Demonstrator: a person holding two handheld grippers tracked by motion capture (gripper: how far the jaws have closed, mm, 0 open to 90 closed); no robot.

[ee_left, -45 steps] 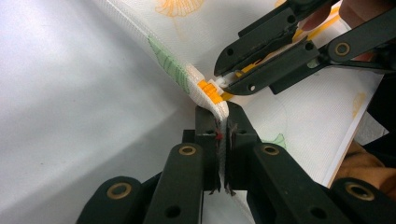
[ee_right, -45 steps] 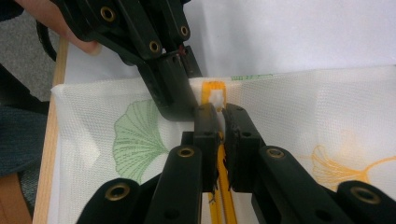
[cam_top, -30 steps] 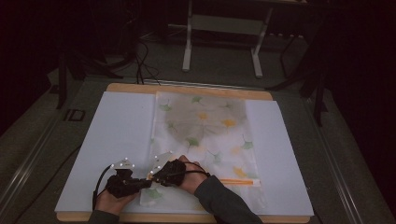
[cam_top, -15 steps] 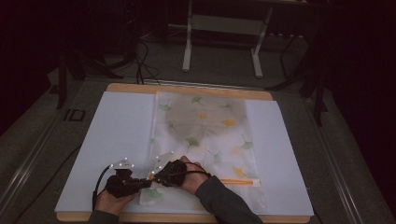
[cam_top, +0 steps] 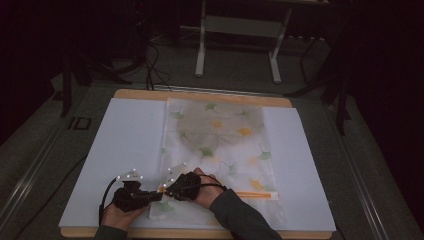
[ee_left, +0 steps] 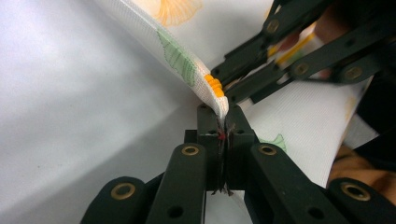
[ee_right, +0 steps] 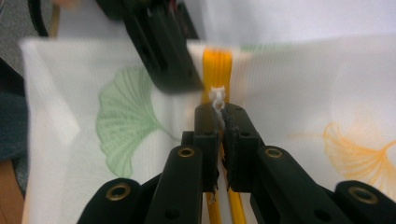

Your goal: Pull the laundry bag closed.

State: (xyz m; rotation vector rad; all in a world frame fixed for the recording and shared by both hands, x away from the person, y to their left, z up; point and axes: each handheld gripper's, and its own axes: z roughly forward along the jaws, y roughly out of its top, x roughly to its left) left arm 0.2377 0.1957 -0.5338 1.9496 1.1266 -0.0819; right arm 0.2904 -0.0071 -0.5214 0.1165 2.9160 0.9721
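A white fabric cover [cam_top: 220, 135] printed with green and orange ginkgo leaves lies flat on the white board [cam_top: 125, 145]. An orange zipper [cam_top: 255, 194] runs along its near edge. My left gripper [cam_top: 156, 195] is shut on the cover's near left corner [ee_left: 187, 65], just below the zipper's orange end [ee_left: 213, 85], and lifts it a little. My right gripper [cam_top: 168, 189] sits right beside it, shut on the small white zipper pull [ee_right: 217, 95] on the orange zipper [ee_right: 217, 70]. The left gripper's fingers [ee_right: 163, 46] cross the right gripper view just beyond the pull.
The board rests on a wooden table [cam_top: 200, 95] with its near edge just below my hands. A metal stand [cam_top: 237, 40] and cables [cam_top: 150, 65] are on the dark floor beyond the far edge.
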